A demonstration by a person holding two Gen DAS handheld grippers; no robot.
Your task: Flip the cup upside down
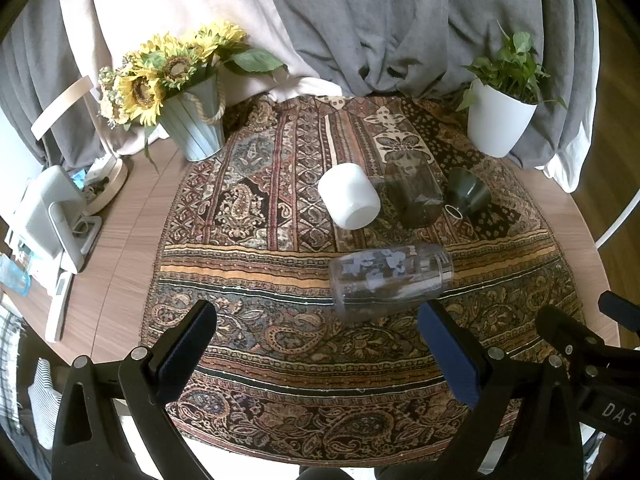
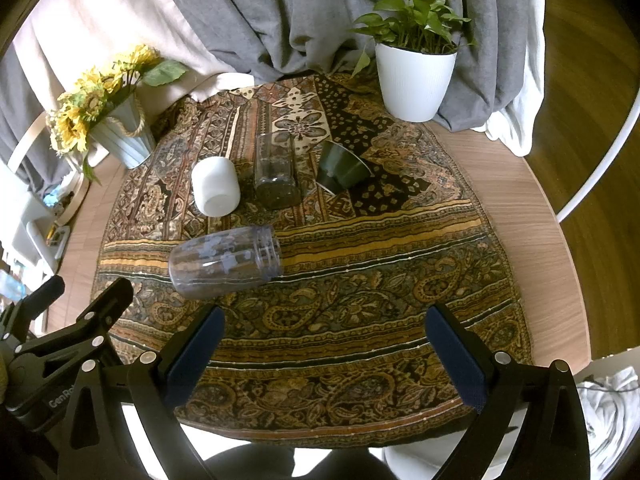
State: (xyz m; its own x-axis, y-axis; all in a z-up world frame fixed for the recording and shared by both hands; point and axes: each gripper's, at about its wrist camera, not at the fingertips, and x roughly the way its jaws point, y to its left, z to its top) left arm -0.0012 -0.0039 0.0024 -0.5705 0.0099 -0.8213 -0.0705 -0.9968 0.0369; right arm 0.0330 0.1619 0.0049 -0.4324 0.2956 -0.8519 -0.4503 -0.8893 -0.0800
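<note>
Several cups lie on their sides on a patterned cloth [image 1: 240,272]. A clear printed cup [image 1: 390,280] lies nearest, mouth to the right; it also shows in the right wrist view [image 2: 224,260]. Behind it lie a white cup [image 1: 349,196] [image 2: 215,191], a clear smoky glass [image 1: 414,194] [image 2: 276,172] and a dark green cup [image 1: 468,192] [image 2: 342,166]. My left gripper [image 1: 316,328] is open and empty, just short of the printed cup. My right gripper [image 2: 326,332] is open and empty, to the right of that cup.
A sunflower pot [image 1: 196,120] [image 2: 120,130] stands at the back left and a white plant pot [image 1: 498,120] [image 2: 414,80] at the back right. Grey and beige curtains [image 1: 360,20] hang behind. White devices [image 1: 52,216] sit on the round wooden table [image 1: 124,240] at the left.
</note>
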